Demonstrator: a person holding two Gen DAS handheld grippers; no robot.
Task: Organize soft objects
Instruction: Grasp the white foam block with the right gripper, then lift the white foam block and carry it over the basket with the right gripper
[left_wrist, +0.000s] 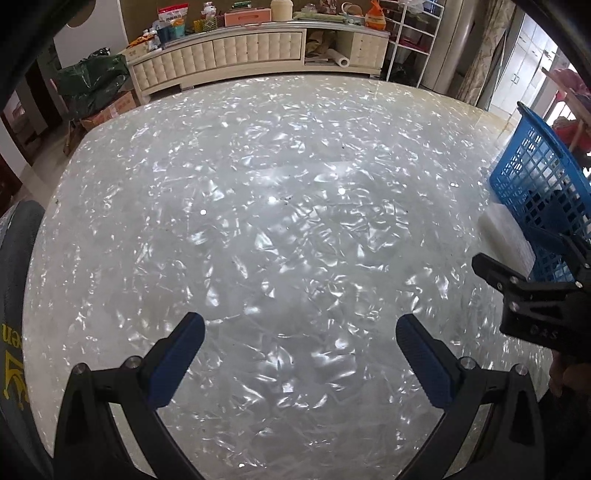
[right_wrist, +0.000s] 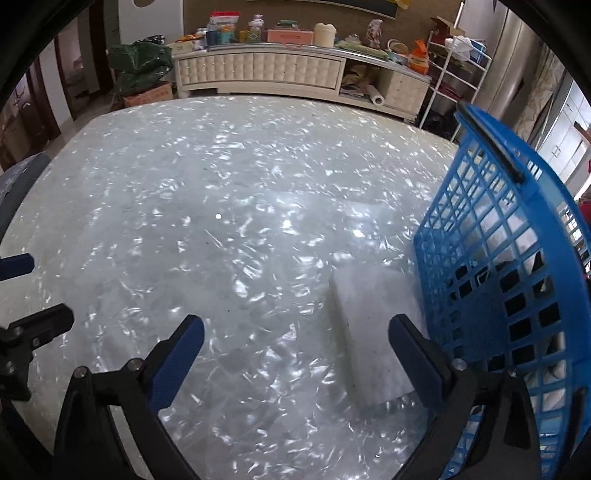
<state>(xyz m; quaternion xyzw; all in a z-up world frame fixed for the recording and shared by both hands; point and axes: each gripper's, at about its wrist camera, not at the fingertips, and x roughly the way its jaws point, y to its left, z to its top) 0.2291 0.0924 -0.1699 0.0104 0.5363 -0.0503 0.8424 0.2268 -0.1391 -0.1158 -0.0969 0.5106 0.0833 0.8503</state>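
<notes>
A white foam block (right_wrist: 373, 332) lies on the shiny pearl-patterned table (right_wrist: 221, 221), pressed against the side of a blue plastic basket (right_wrist: 498, 258) at the right. White soft items show through the basket's mesh. My right gripper (right_wrist: 295, 343) is open just above the table, its right finger beside the block's near end and the block partly between the fingers. My left gripper (left_wrist: 299, 339) is open over bare table, nothing between its fingers. In the left wrist view the block (left_wrist: 506, 236), the basket (left_wrist: 543, 184) and the right gripper's body (left_wrist: 532, 291) sit at the right edge.
A cream TV cabinet (right_wrist: 277, 70) with cluttered items stands beyond the table's far edge. A white wire rack (right_wrist: 454, 66) is at the back right, a green bag and boxes (right_wrist: 140, 70) at the back left. A dark chair back (left_wrist: 18, 258) sits at the table's left.
</notes>
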